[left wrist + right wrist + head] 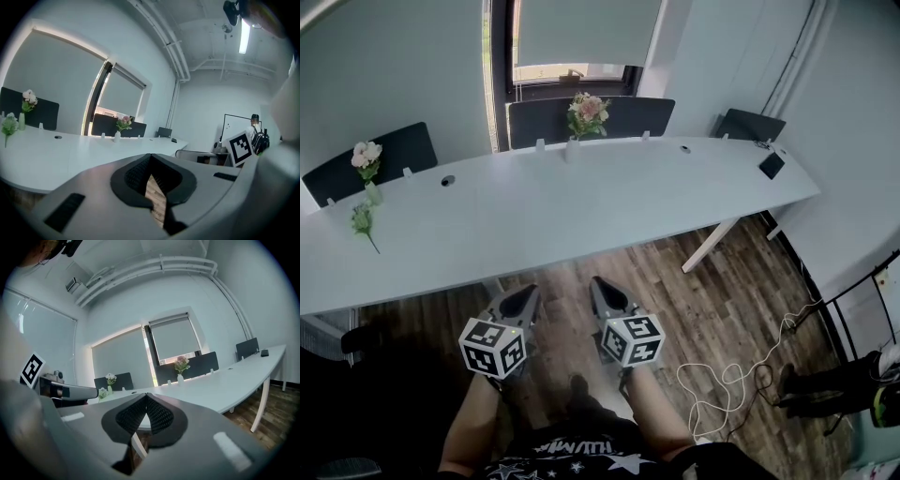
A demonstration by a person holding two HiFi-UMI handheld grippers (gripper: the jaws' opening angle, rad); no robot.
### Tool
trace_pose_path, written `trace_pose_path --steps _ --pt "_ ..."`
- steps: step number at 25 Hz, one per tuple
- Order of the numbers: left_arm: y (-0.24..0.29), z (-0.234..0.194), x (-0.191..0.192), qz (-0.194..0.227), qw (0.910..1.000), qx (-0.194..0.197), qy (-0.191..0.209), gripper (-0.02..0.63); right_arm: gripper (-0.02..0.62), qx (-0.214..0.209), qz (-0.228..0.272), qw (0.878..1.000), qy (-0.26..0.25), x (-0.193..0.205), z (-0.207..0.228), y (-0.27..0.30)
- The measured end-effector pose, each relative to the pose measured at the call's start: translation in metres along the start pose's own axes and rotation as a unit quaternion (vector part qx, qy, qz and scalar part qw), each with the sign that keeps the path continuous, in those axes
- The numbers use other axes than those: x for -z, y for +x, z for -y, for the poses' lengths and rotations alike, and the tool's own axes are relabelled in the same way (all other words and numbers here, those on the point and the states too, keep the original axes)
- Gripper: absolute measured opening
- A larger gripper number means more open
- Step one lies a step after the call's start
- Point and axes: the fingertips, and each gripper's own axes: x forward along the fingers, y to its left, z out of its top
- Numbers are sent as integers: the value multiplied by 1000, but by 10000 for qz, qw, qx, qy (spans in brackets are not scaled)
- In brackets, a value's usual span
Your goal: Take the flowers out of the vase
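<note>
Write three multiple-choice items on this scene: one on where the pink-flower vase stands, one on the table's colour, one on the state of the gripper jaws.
1. Where does the vase of pink flowers stand?
A. On the wood floor
B. At the far edge of the table
C. On a chair seat

2. What colour is the table?
A. White
B. Red
C. Black

3. How do the jaws of the left gripper and the right gripper stand?
A. Both wide open
B. Left closed on a flower stem
C. Both shut, nothing held

Answers:
1 B: the head view shows it at the table's far edge.
2 A: the table is plain white in every view.
3 C: in each gripper view the pads meet with nothing between them.
</note>
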Motion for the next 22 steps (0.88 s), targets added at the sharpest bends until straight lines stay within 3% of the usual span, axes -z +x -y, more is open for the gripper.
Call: trace_pose_path --steps 13,22 --pt "90 -29 -29 -13 9996 -270 -39 9 3 -209 -18 9997 -153 -31 74 63" --pt "137 -34 -21 -229 9992 -286 -134 9 3 -387 -131 9992 26 -19 104 99"
